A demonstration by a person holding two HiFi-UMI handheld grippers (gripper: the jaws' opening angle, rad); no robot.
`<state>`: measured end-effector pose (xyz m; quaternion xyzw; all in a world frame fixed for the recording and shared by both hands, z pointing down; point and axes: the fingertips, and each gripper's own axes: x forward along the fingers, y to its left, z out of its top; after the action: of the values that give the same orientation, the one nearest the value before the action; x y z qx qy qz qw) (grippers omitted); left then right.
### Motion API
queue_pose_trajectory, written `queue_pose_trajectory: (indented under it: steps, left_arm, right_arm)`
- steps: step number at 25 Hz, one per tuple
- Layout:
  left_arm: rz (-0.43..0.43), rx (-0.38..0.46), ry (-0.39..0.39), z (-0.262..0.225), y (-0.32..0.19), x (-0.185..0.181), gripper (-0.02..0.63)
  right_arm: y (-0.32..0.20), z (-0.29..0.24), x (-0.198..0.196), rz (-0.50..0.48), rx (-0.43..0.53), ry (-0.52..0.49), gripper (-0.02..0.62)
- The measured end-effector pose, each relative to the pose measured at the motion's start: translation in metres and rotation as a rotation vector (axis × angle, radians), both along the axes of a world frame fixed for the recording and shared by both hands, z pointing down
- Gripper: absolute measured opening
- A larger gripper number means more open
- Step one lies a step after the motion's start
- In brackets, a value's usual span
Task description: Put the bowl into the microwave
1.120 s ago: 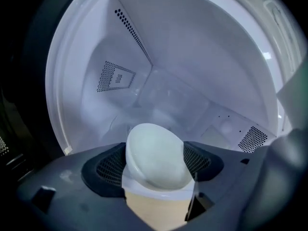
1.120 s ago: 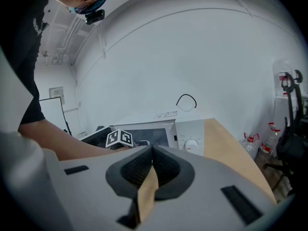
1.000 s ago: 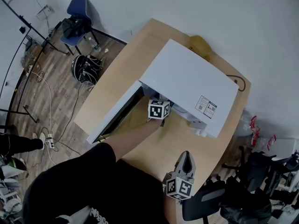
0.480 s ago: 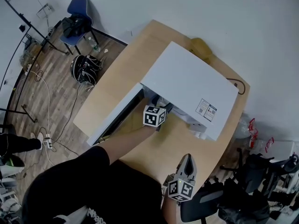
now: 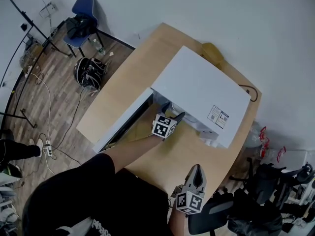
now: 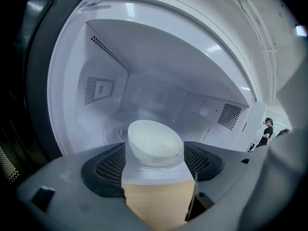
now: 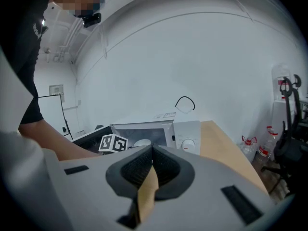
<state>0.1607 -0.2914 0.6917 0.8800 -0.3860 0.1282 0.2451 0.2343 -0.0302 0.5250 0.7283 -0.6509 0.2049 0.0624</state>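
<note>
Bowl (image 6: 155,141) looks light, stiff, slick, so take its rim; your left tool (image 5: 173,111) stands open before it, right tool (image 7: 150,170) closed, empty.

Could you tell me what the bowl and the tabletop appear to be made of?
The bowl looks like white ceramic or plastic: smooth, opaque, softly glossy. The tabletop looks like light wood or laminate: tan, matte, evenly coloured, grain too faint to tell.

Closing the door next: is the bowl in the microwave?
In: the bowl sits on the microwave floor, past the left gripper's open fingers.
</note>
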Motion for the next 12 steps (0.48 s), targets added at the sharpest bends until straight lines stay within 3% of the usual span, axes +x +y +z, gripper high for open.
queue_pose_trajectory:
  steps: [7, 12]
  left_arm:
    - [0.039, 0.013, -0.098, 0.005, -0.002, 0.007, 0.351]
    - [0.034, 0.018, -0.118, 0.006, -0.012, 0.012, 0.351]
  right_arm:
    - [-0.002, -0.001, -0.011, -0.023, 0.015, -0.004, 0.06]
    - [-0.003, -0.001, -0.008, -0.01, 0.015, -0.007, 0.06]
